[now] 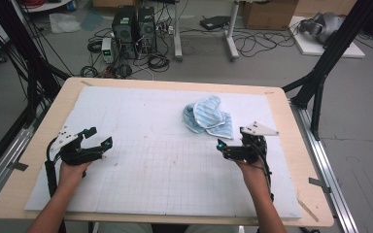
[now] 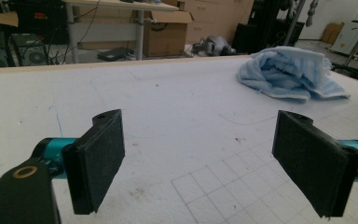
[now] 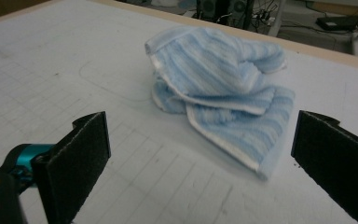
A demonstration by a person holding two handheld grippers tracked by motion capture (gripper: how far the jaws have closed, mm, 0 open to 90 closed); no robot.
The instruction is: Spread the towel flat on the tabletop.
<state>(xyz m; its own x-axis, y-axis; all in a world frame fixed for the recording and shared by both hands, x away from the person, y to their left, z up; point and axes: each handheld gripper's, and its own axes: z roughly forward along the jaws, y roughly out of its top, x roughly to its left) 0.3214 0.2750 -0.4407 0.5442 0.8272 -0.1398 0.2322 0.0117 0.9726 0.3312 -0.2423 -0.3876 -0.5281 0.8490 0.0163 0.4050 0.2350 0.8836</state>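
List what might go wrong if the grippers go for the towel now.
1. The blue striped towel lies crumpled in overlapping folds, so the open right gripper may pinch several layers rather than one edge.
2. The left gripper, also open, sits far across the white mat from the towel, so a one-sided pull would probably drag the towel instead of spreading it.

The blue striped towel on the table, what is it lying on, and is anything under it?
The crumpled towel lies on the white gridded mat that covers the wooden table. Its folds lie over one another, so whatever lies beneath or inside them is hidden.
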